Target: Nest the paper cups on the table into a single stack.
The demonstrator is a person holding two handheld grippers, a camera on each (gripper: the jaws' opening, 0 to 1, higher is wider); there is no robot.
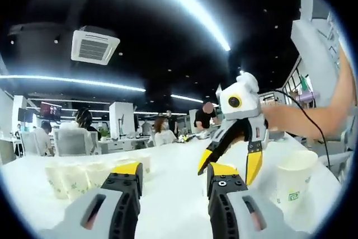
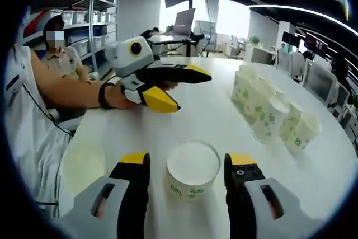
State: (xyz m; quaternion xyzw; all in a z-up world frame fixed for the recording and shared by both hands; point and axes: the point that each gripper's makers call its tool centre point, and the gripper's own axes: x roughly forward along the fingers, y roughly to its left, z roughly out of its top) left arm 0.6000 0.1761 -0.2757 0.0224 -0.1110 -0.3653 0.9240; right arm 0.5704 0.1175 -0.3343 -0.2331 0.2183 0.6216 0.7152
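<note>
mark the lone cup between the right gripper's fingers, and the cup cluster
white paper cup with green print (image 2: 193, 176), right gripper view, point on its side wall.
cluster of white paper cups (image 2: 267, 111), right gripper view, point on a middle cup's wall.

Grey grippers, black jaws tipped yellow, left gripper (image 2: 176, 90) white-bodied (dark wristband behind), right gripper (image 1: 229, 158) alike

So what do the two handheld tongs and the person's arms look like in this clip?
Both tongs match: grey bodies, black jaws with yellow tips. The right tongs carry a white housing and a thin black cable. The left tongs look the same, held with a black wrist strap. The forearms are bare; a white sleeve shows.
</note>
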